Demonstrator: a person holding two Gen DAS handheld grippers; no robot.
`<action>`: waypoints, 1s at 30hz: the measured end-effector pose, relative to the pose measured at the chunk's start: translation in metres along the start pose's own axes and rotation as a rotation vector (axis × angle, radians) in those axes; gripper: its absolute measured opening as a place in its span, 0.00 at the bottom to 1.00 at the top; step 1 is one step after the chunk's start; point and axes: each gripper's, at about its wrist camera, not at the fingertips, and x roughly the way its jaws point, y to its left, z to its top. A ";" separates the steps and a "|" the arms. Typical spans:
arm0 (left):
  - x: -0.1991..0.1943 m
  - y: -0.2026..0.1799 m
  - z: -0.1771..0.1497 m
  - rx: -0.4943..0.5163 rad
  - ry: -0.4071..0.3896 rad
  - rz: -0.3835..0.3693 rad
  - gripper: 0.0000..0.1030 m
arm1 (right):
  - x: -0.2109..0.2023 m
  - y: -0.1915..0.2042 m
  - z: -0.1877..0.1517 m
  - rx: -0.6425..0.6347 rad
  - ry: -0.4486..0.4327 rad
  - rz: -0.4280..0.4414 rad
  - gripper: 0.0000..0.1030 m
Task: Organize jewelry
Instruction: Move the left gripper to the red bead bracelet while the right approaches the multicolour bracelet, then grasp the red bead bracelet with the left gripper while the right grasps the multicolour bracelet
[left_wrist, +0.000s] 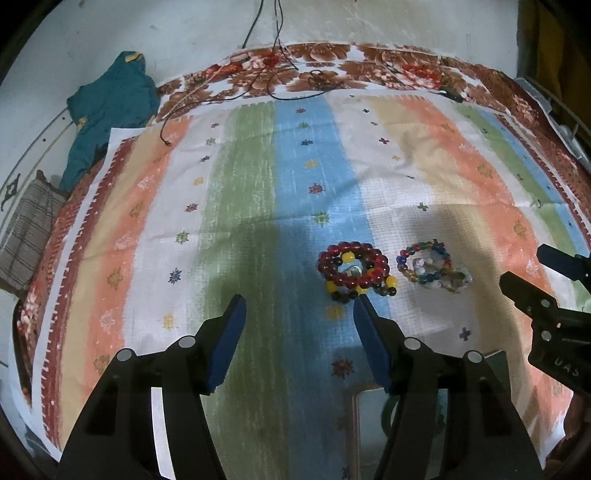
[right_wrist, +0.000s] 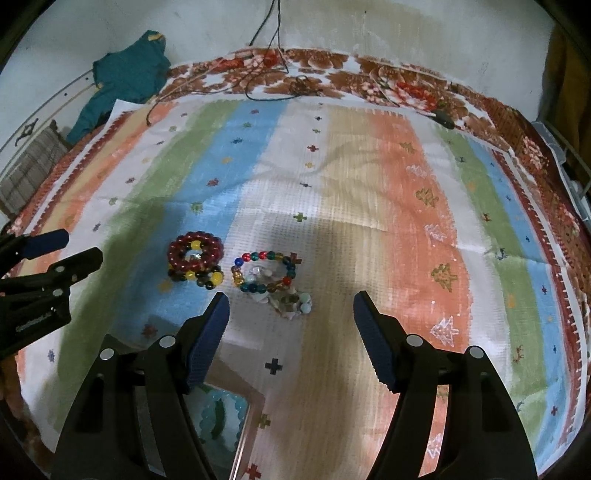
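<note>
We are holding both grippers, left (left_wrist: 299, 306) and right (right_wrist: 290, 304), open and empty; lowering squarely over each bead pile (right_wrist: 195, 264) before closing.

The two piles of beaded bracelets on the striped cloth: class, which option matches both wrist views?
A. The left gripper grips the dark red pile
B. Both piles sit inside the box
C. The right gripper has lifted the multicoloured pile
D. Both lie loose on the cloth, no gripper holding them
D: the dark red and yellow beaded pile and the multicoloured glass-bead pile rest on the striped cloth, ahead of the open left gripper and right gripper.
</note>
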 end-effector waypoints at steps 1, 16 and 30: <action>0.003 0.000 0.001 0.002 0.001 0.006 0.59 | 0.002 0.000 0.001 0.000 0.001 0.000 0.68; 0.042 -0.001 0.013 0.020 0.047 0.044 0.61 | 0.033 -0.002 0.012 0.007 0.044 0.002 0.68; 0.083 0.017 0.029 -0.101 0.126 -0.024 0.60 | 0.067 -0.014 0.024 0.063 0.105 0.025 0.68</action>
